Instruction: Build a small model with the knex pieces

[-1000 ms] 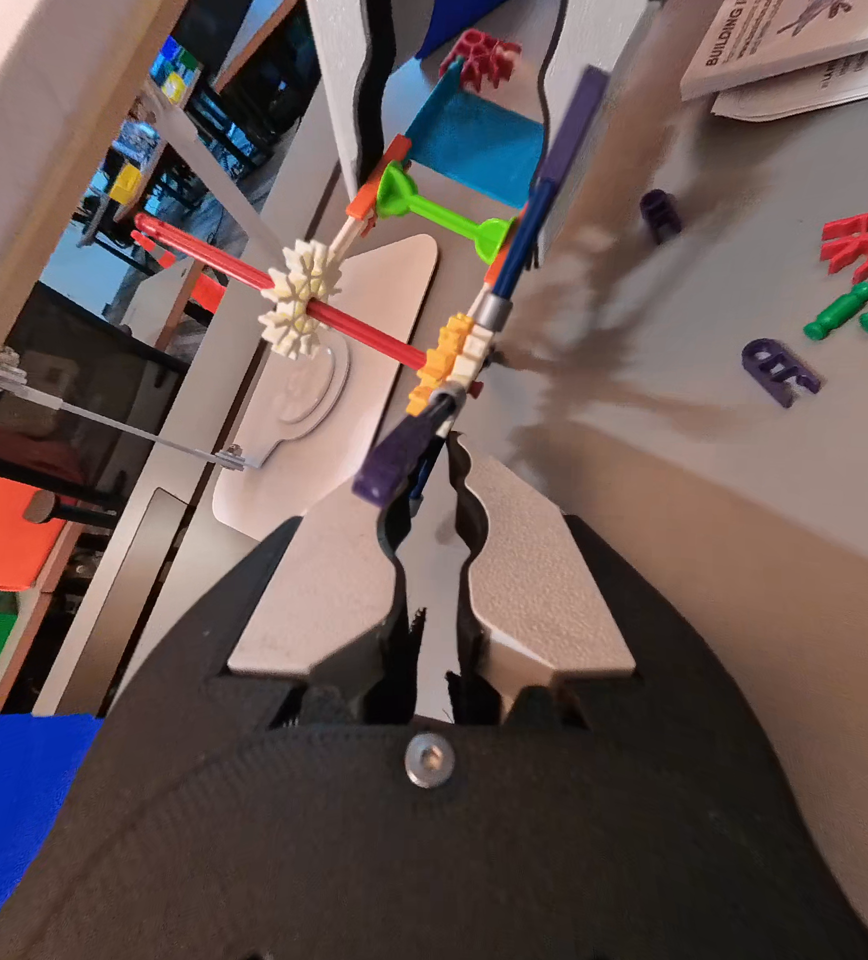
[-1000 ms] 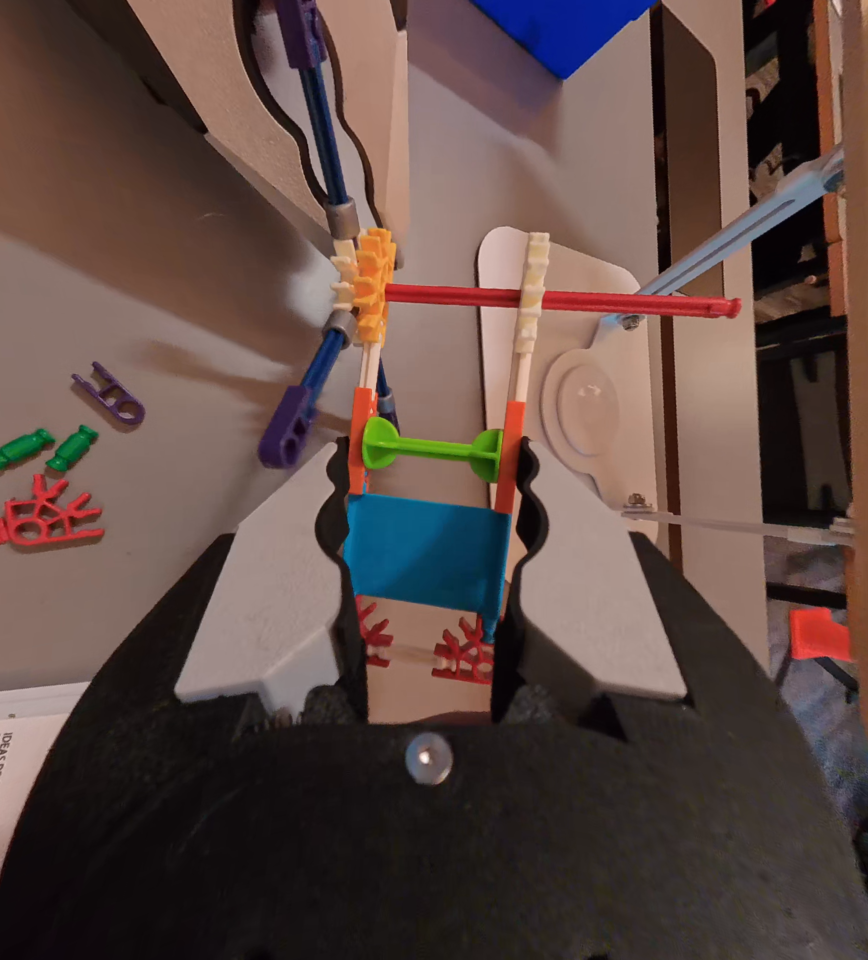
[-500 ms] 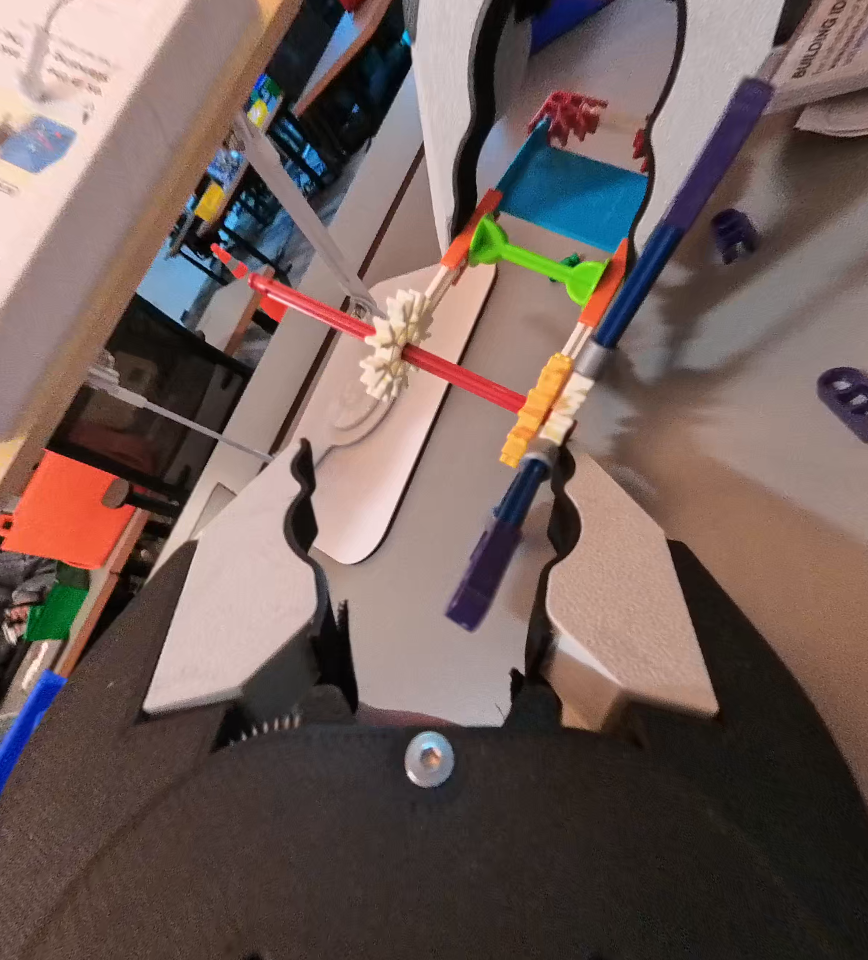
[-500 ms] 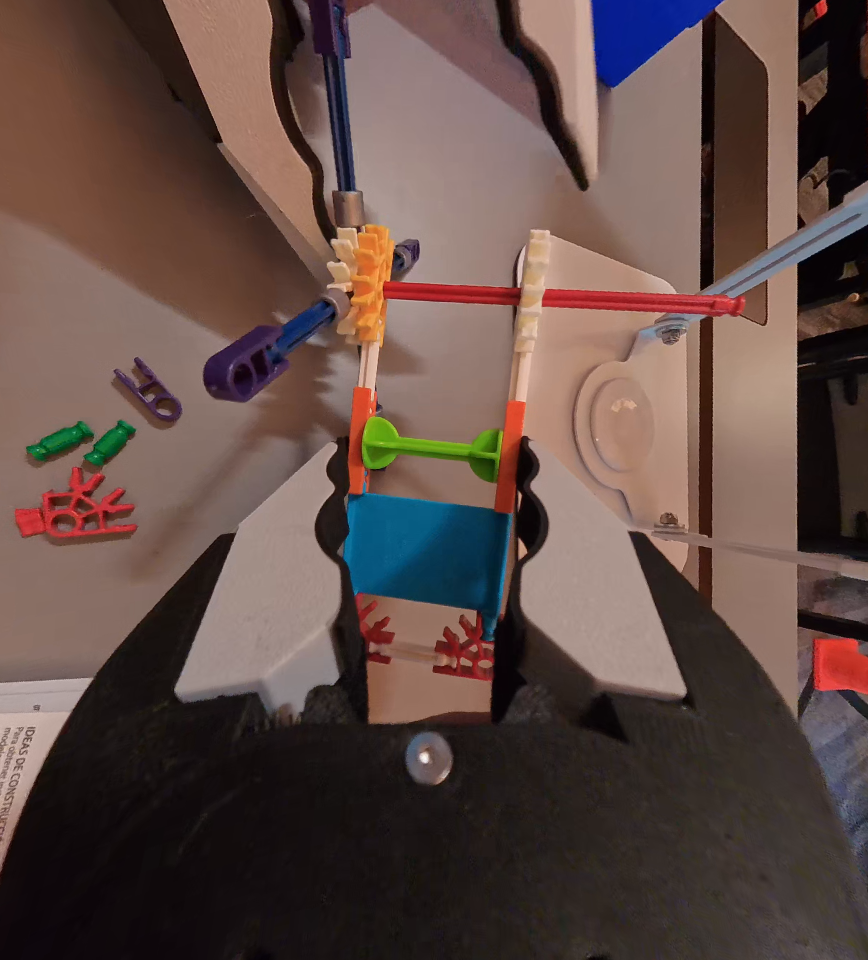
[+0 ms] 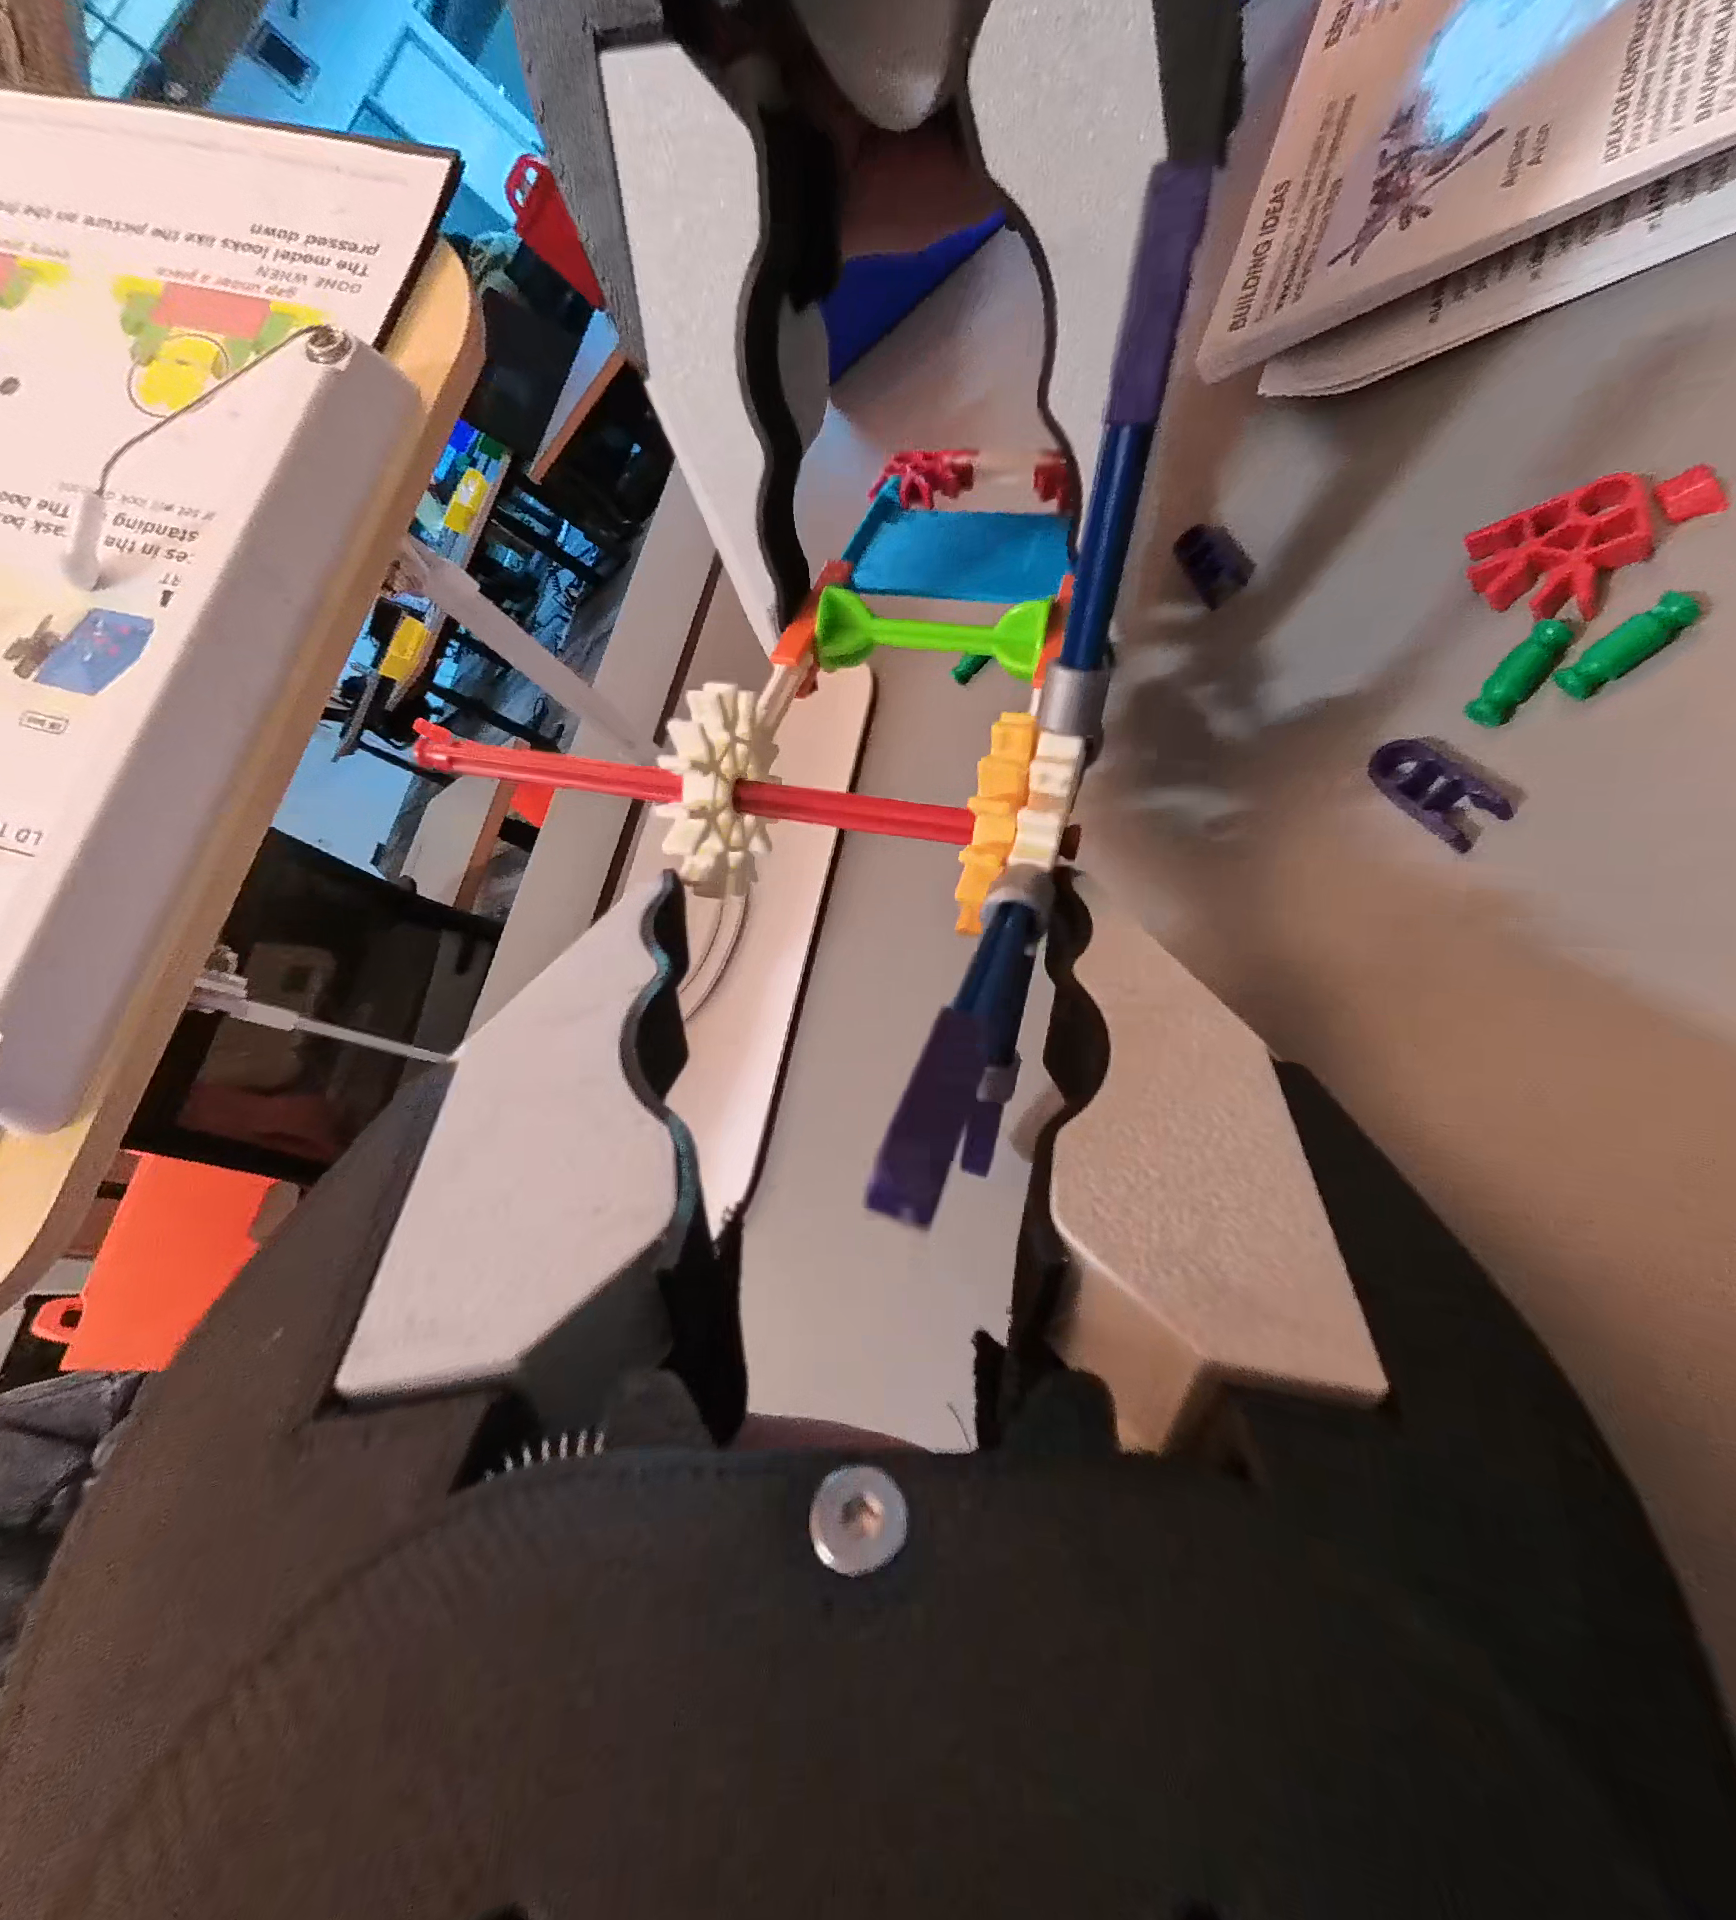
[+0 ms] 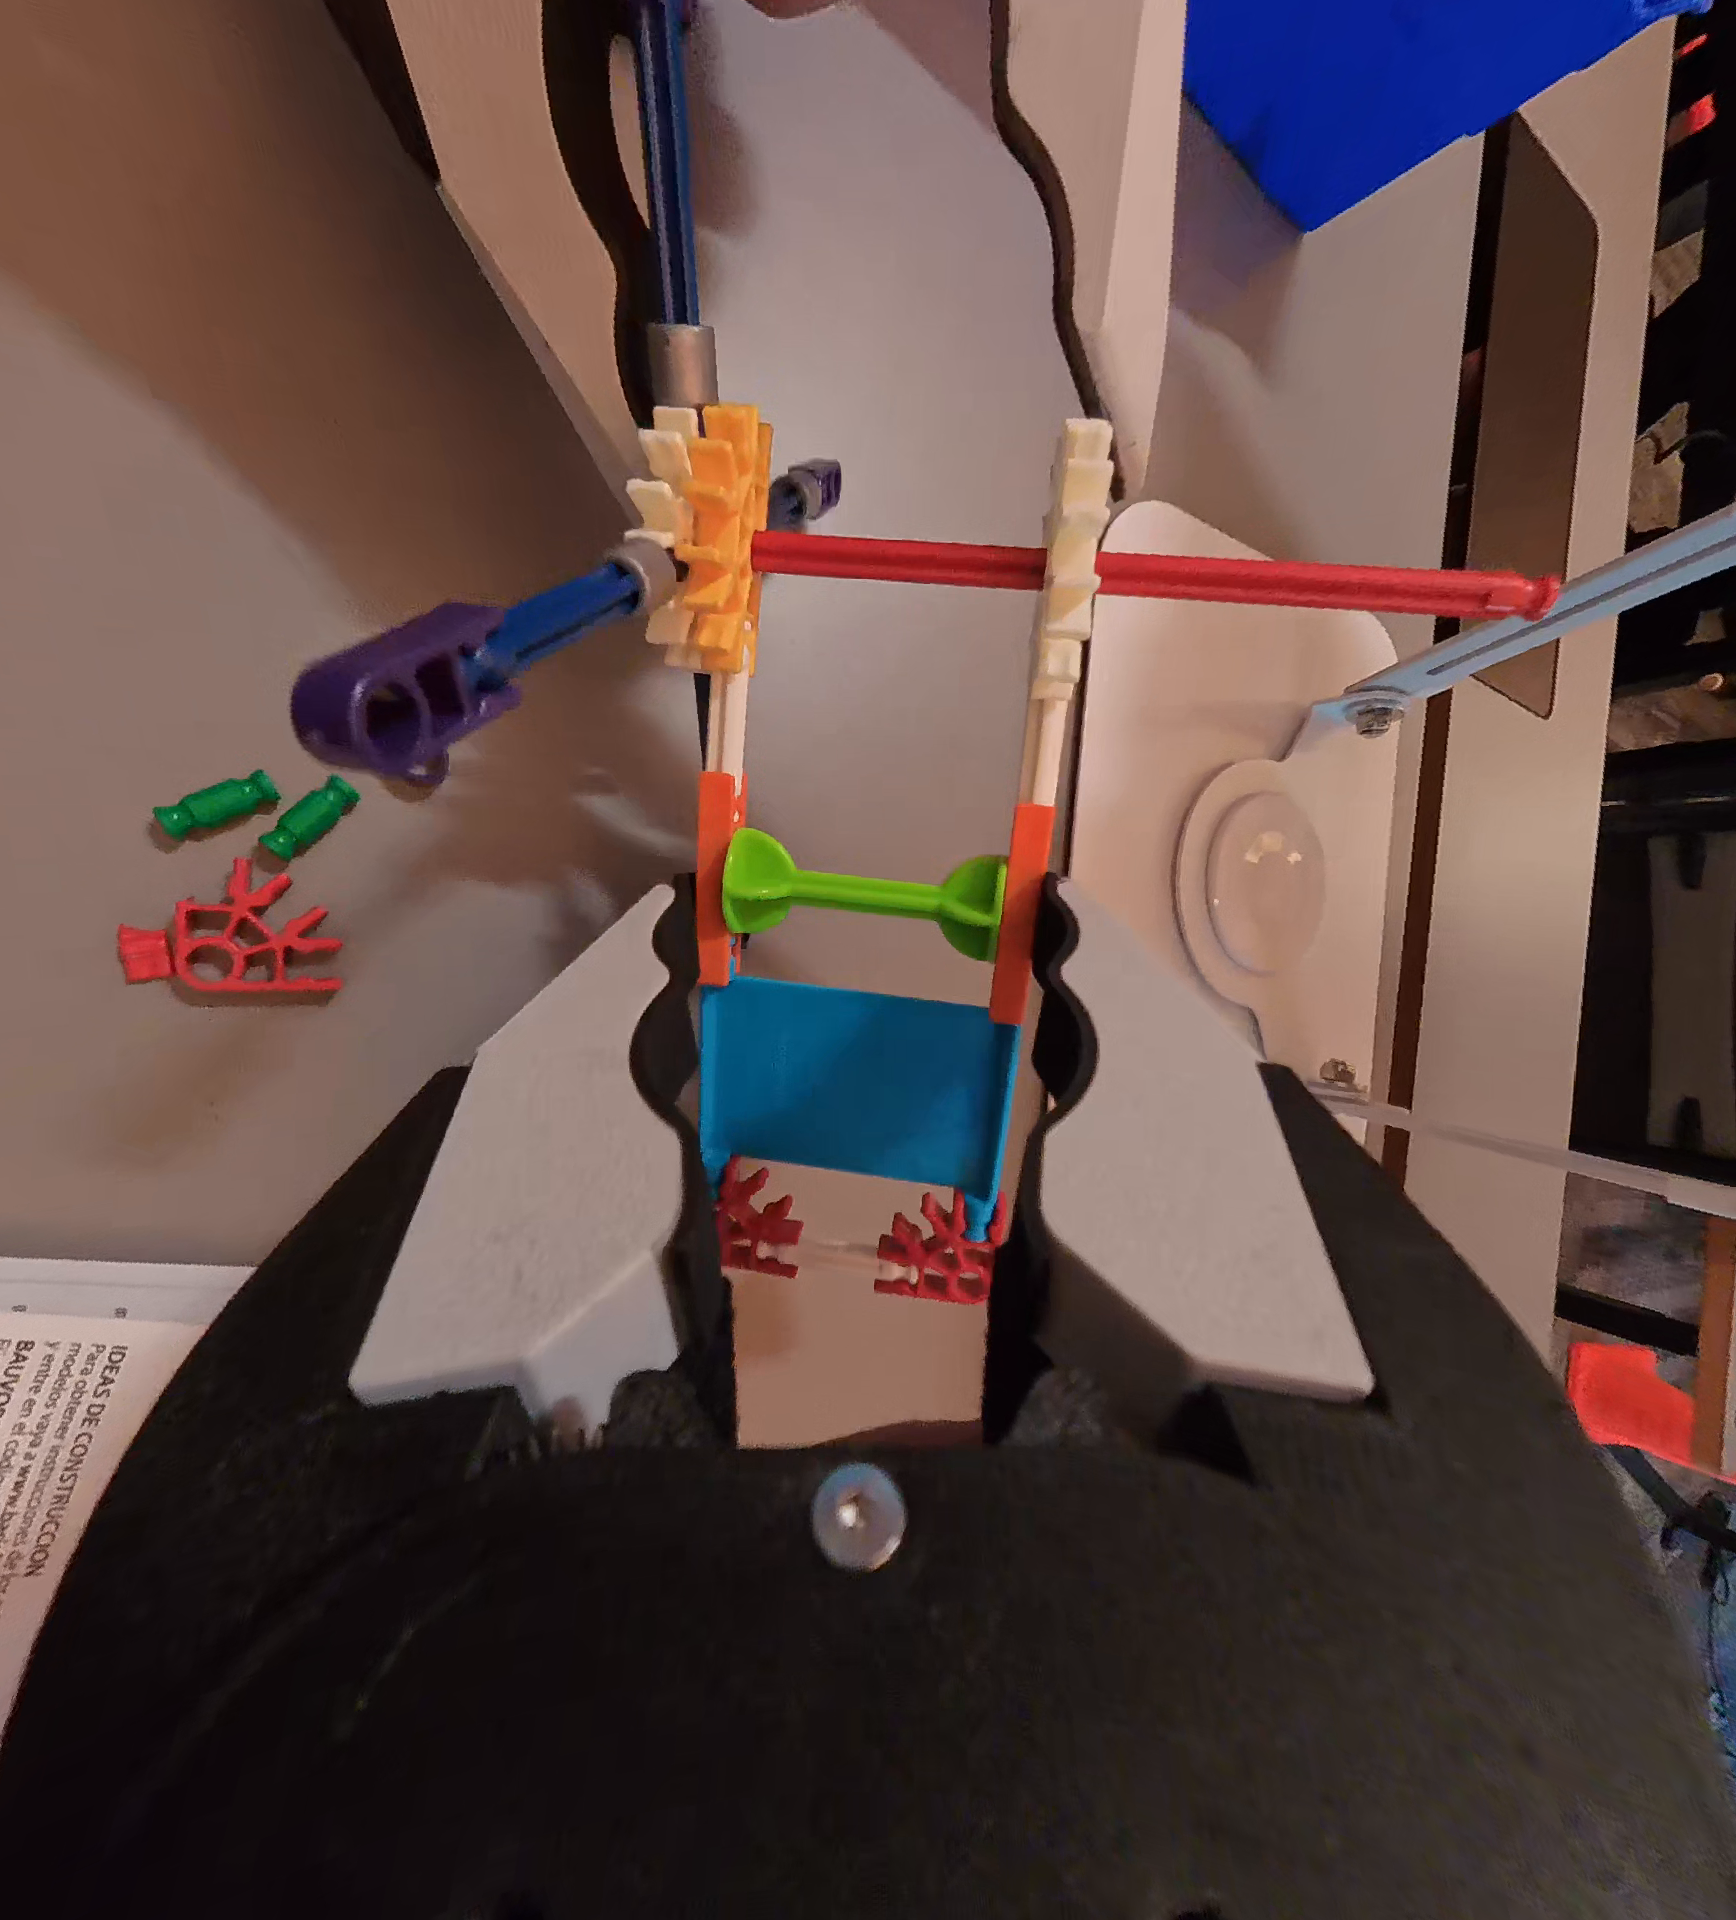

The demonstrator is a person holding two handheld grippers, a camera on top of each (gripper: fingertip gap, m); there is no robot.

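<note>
A small rod-and-connector model hangs between my two grippers. It has a light blue panel, a lime green rod, a red axle, a white snowflake connector and an orange-and-white hub carrying blue rods with purple ends. My right gripper is shut on the model's frame at the orange connectors and blue panel. My left gripper is open, its fingers either side of the red axle; one blue rod lies along its right finger.
On the grey table lie a red fan-shaped connector, two green rods and a purple clip. A booklet lies at the far right. An instruction board stands at the left. A blue bin is beyond the model. One gripper's finger ends stand about 6 cm off the other's. Both grippers' tips are roughly 6 cm from the purple clip.
My left gripper let go of the purple-ended blue rod, opened wide and moved in around the red axle. The blue rods swung round on the hub. My right gripper kept its hold.
</note>
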